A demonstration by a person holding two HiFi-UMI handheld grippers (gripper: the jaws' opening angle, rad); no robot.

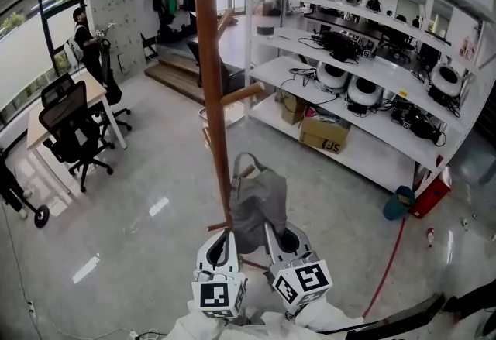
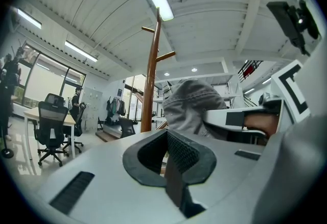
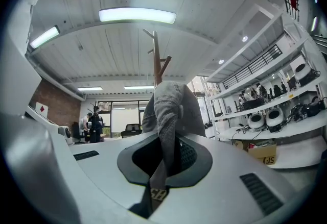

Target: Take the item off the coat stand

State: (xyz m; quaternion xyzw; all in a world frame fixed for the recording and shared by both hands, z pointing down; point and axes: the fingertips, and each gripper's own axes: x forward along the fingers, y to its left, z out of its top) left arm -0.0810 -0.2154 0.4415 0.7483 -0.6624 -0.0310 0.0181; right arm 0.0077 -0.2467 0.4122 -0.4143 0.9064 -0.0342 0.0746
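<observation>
Right gripper [image 1: 284,239], closest in beside the left gripper [image 1: 225,238], has its jaws pinched tight on a fold of the grey fabric item [image 1: 260,205], and a strap end with a label hangs down between the pads. Left gripper's jaws are pressed together with nothing seen between them, just beside the cloth. The item sits low against the brown coat stand [image 1: 210,83] pole by a short peg [image 1: 246,173]; can't tell if its loop is hooked there.

Grey cloth item [image 1: 260,207] — matt; wooden coat stand [image 1: 208,60]; glossy floor [image 1: 139,253].
</observation>
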